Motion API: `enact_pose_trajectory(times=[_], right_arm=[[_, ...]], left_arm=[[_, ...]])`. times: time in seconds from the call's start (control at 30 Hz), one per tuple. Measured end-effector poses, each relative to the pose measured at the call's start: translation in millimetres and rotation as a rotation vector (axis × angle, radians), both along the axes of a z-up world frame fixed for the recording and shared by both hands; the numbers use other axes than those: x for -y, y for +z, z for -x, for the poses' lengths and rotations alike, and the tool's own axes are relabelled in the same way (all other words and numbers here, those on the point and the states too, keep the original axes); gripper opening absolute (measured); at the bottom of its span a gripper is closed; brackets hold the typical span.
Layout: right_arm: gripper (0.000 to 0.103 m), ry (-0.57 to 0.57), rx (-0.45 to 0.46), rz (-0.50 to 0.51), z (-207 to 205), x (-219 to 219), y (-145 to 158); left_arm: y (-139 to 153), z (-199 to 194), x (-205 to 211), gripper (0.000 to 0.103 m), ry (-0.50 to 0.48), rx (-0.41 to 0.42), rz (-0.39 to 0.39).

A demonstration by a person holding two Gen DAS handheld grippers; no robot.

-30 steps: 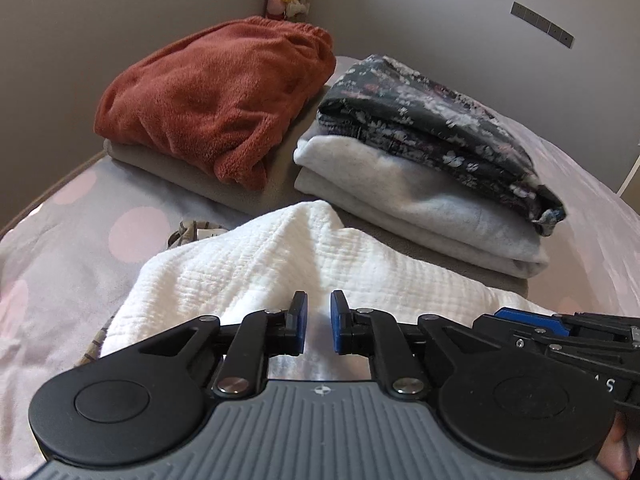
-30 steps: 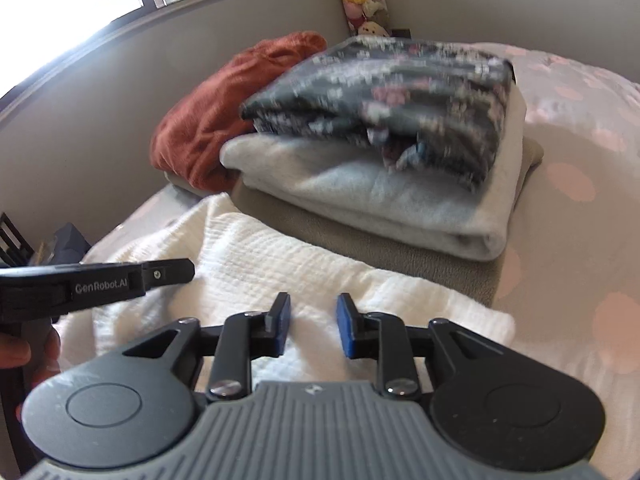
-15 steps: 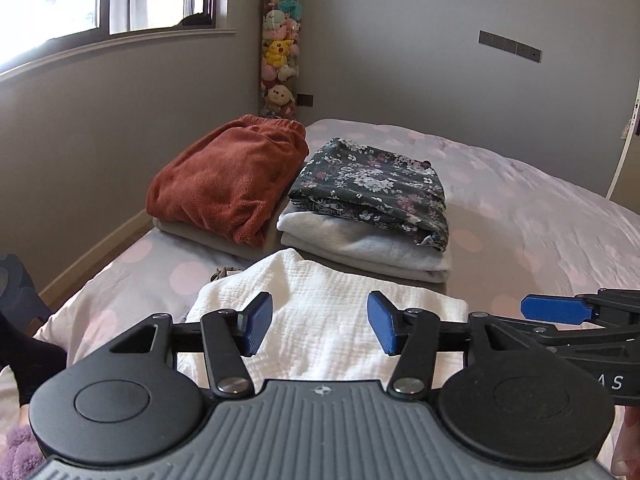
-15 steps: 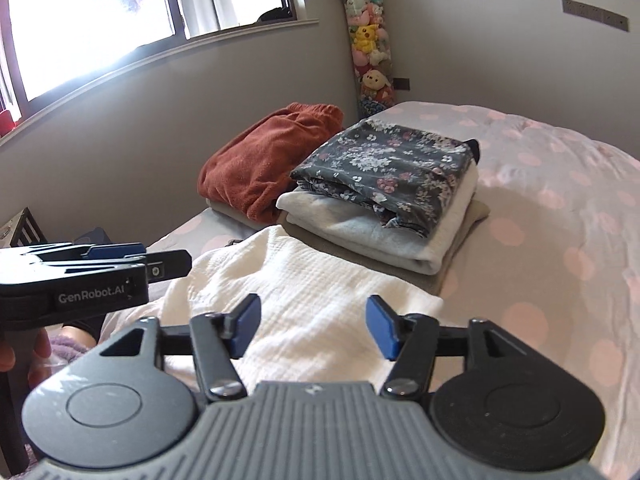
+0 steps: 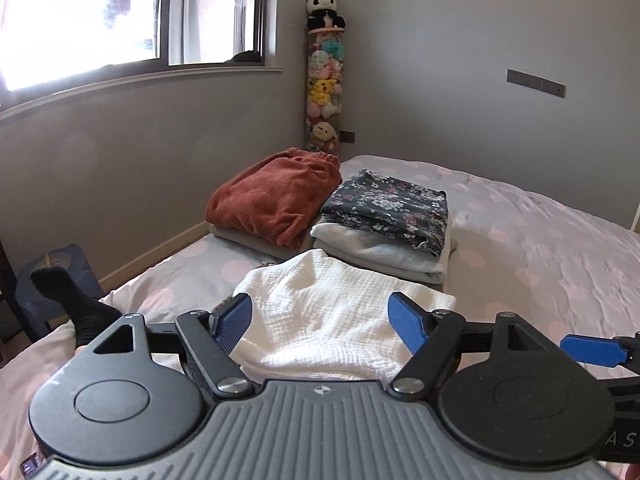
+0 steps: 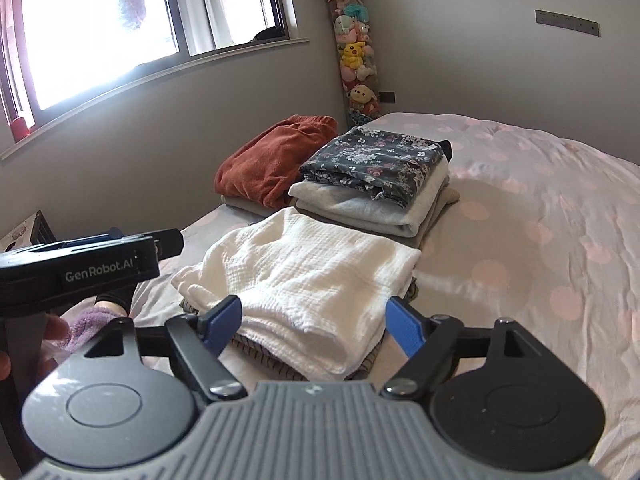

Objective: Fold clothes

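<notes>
A folded white crinkled garment (image 5: pixel 340 312) (image 6: pixel 304 276) lies on the bed over a striped item (image 6: pixel 260 354). Behind it stand two stacks: a rust fleece (image 5: pixel 276 196) (image 6: pixel 272 160) on a beige piece, and a dark floral garment (image 5: pixel 388 206) (image 6: pixel 376 160) on a pale grey one (image 6: pixel 360 206). My left gripper (image 5: pixel 322 322) is open above the near edge of the white garment, holding nothing. My right gripper (image 6: pixel 314 322) is open too, just short of that garment. The left gripper's body (image 6: pixel 80 268) shows in the right wrist view.
The bed (image 5: pixel 540 240) with pink-dotted cover stretches away to the right. A grey wall and window (image 5: pixel 120 20) run along the left, with a column of plush toys (image 5: pixel 322 84) in the corner. A person's dark-socked foot (image 5: pixel 64 296) and a purple cloth (image 6: pixel 90 320) are at the left.
Both grippers have opened wide and drawn back and up from the white garment, which stays folded on the bed. The stacks now look farther away.
</notes>
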State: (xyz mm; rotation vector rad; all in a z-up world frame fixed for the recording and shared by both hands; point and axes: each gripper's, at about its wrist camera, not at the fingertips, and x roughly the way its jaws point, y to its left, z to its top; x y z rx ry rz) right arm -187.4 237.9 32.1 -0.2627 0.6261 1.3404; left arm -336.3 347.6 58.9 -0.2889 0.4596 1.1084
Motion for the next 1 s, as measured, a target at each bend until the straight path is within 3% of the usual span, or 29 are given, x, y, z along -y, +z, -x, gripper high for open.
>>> enact_pose_trajectory(times=[0.27, 0.63, 1.0], right_arm=[[0.082, -0.014, 0.003, 0.029, 18, 29, -13], [0.084, -0.083, 0.024, 0.023, 13, 61, -11], [0.085, -0.066, 0.027, 0.045, 21, 55, -28]], left_arm=[[-20, 15, 30, 0.074, -0.013, -0.024, 0.032], [-37, 16, 56, 0.074, -0.045, -0.033, 0.072], [-56, 19, 59, 0.074, -0.05, -0.077, 0.115]])
